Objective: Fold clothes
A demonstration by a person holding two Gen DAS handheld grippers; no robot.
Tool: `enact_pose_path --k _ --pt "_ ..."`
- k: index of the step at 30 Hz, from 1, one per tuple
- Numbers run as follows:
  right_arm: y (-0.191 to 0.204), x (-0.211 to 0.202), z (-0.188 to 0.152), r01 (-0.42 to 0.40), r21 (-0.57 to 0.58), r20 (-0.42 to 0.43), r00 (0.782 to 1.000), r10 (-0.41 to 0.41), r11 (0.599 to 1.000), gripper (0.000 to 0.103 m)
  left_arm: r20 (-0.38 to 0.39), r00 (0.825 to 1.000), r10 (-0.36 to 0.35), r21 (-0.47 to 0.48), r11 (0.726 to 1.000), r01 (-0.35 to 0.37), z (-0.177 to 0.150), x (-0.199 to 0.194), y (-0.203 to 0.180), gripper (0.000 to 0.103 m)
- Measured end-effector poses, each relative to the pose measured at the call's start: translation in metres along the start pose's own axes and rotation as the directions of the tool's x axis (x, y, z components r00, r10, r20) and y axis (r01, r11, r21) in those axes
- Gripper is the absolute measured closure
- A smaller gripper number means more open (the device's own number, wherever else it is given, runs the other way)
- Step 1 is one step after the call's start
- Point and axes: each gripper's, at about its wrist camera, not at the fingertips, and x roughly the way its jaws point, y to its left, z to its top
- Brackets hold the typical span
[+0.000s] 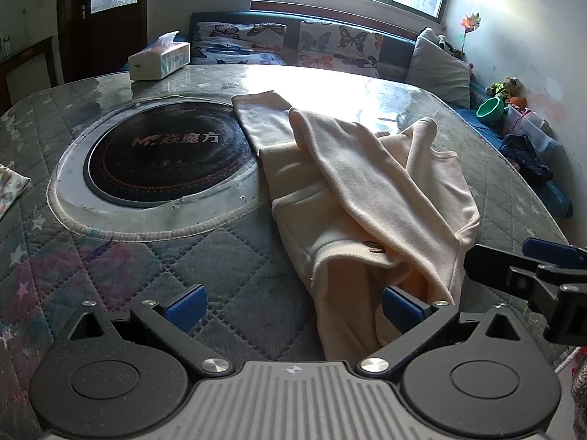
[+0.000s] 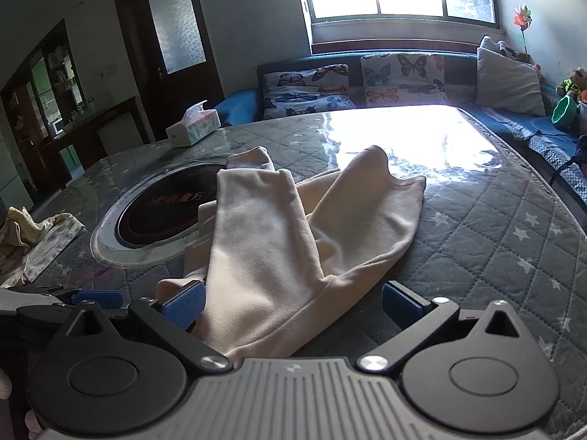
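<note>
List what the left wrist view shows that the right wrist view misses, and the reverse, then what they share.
Only the left wrist view: the right gripper seen from outside, and the small brown label on the cream fleece garment.

Only the right wrist view: a crumpled floral cloth in full and a dark wooden cabinet.

Both: the cream garment on the grey quilted table cover, the round black cooktop, the white tissue box, butterfly-print cushions and both grippers open.
</note>
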Motion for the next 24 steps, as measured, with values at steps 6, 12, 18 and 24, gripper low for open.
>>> enact_pose_path --k 6,12,18,24 --pt "-0.001 0.005 0.005 -0.01 -0.002 -0.003 1.0 0.01 1.0 0.0 0.005 1.0 -0.001 0.007 1.0 0.001 0.003 0.003 0.001 0.0" --pt "-0.002 0.012 0.014 -0.017 -0.018 0.002 1.0 0.017 1.0 0.0 0.014 1.0 -0.011 0.02 1.0 0.011 0.006 0.006 0.001 0.001" --pt "0.001 0.025 0.029 -0.035 -0.046 0.003 0.999 0.035 0.998 0.0 0.021 0.999 -0.038 0.026 0.999 0.037 0.007 0.008 0.003 0.012" --pt "0.007 0.039 0.048 -0.064 -0.1 0.006 0.998 0.065 0.993 0.001 0.025 0.997 -0.075 0.02 0.997 0.074 0.008 0.011 0.006 0.027"
